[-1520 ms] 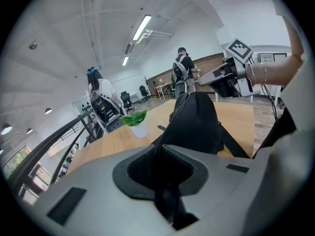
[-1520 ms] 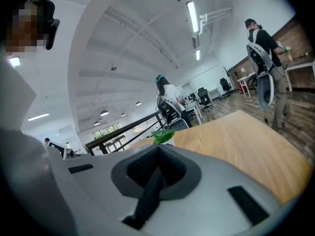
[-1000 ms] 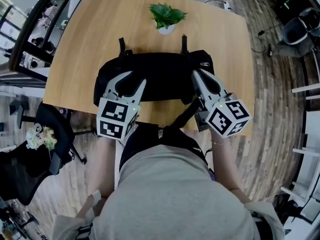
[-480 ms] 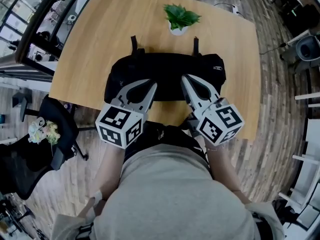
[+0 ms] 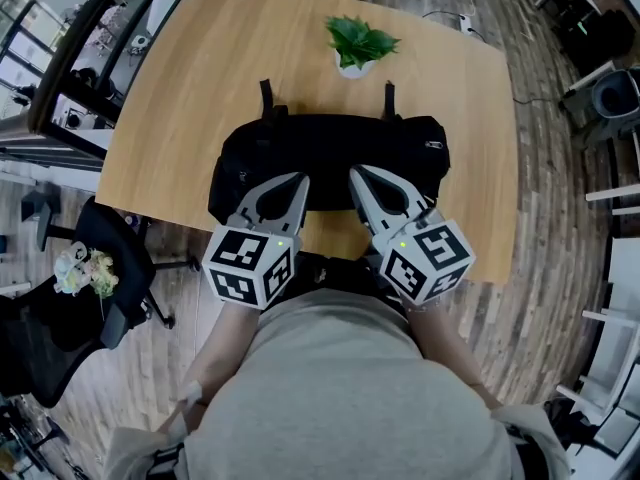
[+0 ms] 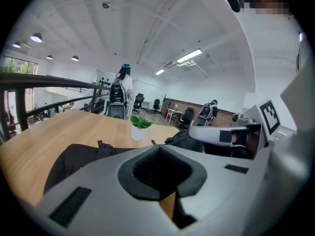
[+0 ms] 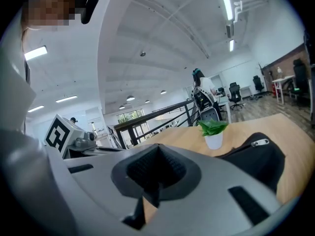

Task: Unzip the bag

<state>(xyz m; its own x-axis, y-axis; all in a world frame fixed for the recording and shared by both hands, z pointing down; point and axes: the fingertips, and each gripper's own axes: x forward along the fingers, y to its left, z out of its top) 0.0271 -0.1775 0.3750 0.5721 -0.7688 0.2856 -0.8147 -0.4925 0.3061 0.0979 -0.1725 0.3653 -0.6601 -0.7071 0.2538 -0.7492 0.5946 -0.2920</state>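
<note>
Two grippers sit side by side at the near edge of the table [image 5: 170, 88], both pointing away from the person and tilted a bit down. L gripper [image 5: 299, 180]: jaws have just been closing and now meet tip to tip. Its own view shows the pads together w/ nothing caught between them, only a sliver of wood tabletop visible thru the gap underneath. Its tips lie over the front edge of the bag [image 5: 330, 143]; can't tell if they touch the fabric. The bag is black and lies flat on the table straight ahead of both grippers, long side running across them. It spreads out left of the L gripper's tips and right of the R gripper's. Two short straps [image 5: 266, 93] stick out on the bag's far side. Beyond the bag, ahead of the gap between the two grippers, stands a small potted plant [image 5: 358, 44]. R gripper [image 5: 356, 172]: jaws have just been closing too and are now together, nothing between them. Its tips also sit over the bag's front edge, just right of the L gripper's tips, near but apart. A silver zip pull [image 5: 433, 145] lies at the bag's right end, ahead and to the right of the R gripper, well apart from its tips.
</note>
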